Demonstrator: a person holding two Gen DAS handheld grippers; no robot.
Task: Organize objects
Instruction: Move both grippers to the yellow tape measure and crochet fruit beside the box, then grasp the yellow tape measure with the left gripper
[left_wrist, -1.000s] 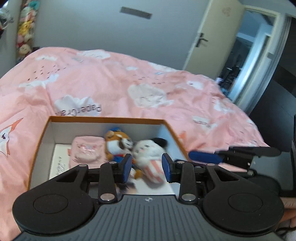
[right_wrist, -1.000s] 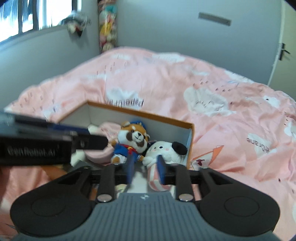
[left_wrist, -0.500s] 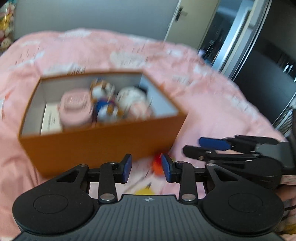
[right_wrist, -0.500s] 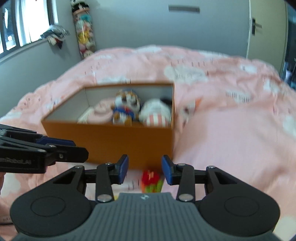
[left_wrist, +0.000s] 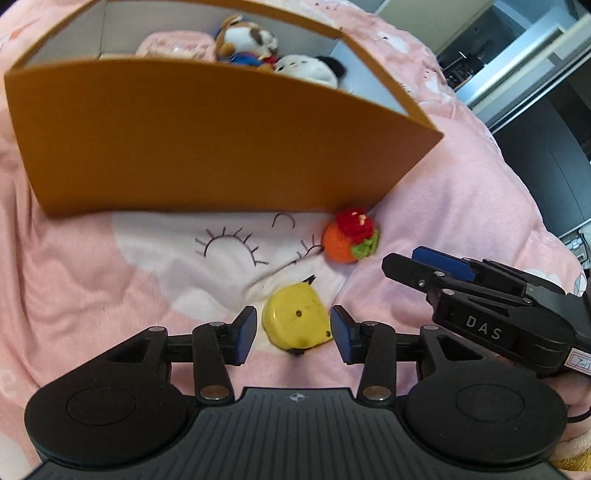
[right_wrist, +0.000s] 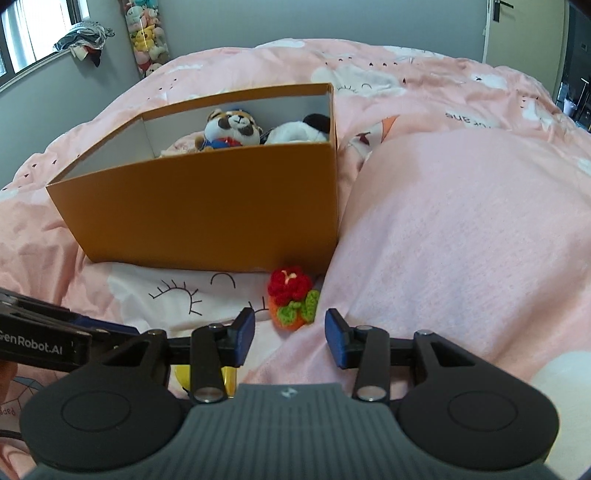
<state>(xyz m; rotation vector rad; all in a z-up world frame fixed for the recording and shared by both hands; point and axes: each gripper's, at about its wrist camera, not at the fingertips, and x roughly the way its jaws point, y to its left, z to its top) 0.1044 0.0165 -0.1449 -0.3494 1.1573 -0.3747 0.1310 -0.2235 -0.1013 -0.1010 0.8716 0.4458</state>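
A yellow tape measure (left_wrist: 295, 320) lies on the pink bedcover between the fingers of my left gripper (left_wrist: 293, 334). Its jaws are opening, with a gap between each pad and the case. A crocheted orange toy with a red flower and green leaves (right_wrist: 293, 299) lies just ahead of my right gripper (right_wrist: 290, 336), which is open and touches nothing. Both objects rest in front of the orange box (right_wrist: 203, 206). In the left wrist view the crocheted toy (left_wrist: 349, 236) sits by the box's near right corner, and the right gripper (left_wrist: 402, 260) reaches in from the right.
Inside the orange box (left_wrist: 207, 147) are a raccoon plush (right_wrist: 232, 127), a white plush with a black ear (right_wrist: 295, 134) and a pink pouch (left_wrist: 171, 46). A raised fold of bedcover (right_wrist: 461, 229) lies right of the box. The left gripper (right_wrist: 110, 330) crosses the lower left.
Both grippers came down from over the box's inside to the bedcover in front of it. The left jaws have widened, and the yellow tape measure now lies between them.
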